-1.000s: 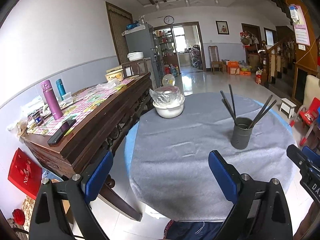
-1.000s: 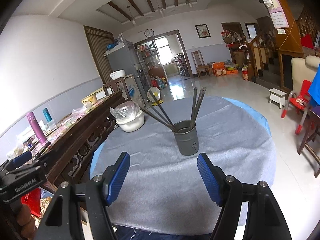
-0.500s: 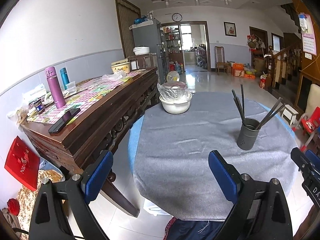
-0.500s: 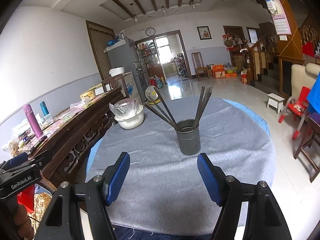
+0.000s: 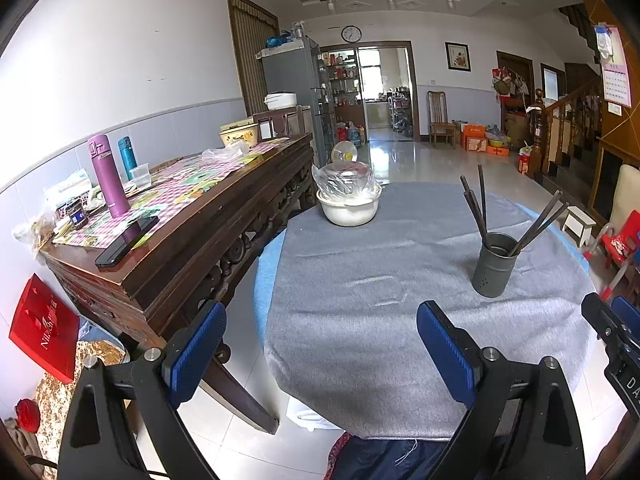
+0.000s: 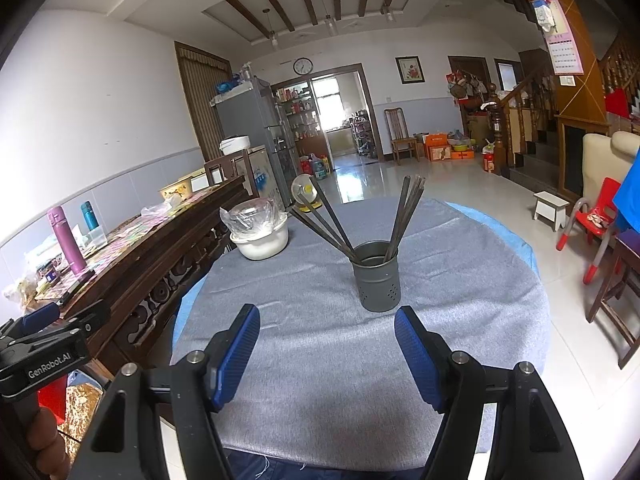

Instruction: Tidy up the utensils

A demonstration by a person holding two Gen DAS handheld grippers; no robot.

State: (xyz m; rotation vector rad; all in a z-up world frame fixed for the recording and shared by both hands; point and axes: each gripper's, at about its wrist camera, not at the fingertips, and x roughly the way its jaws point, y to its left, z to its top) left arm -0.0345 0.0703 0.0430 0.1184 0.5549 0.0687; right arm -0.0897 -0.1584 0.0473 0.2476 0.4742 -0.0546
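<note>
A grey metal utensil holder (image 6: 377, 277) stands upright on the round table with the grey cloth (image 6: 320, 352). Several dark chopsticks (image 6: 406, 210) lean in it, some to the left and some to the right. The holder also shows in the left wrist view (image 5: 494, 266) at the right. My right gripper (image 6: 326, 350) is open and empty, a short way in front of the holder. My left gripper (image 5: 320, 346) is open and empty over the table's near left edge.
A white bowl covered with clear plastic (image 5: 347, 204) sits at the table's far left. A long dark wooden sideboard (image 5: 188, 232) with bottles and a phone stands close on the left. Red chairs (image 6: 596, 220) and a white stool (image 6: 552, 206) stand on the right.
Both grippers have drawn back a little and tilted, so the holder sits farther off and lower in both views. Both stay open and empty.
</note>
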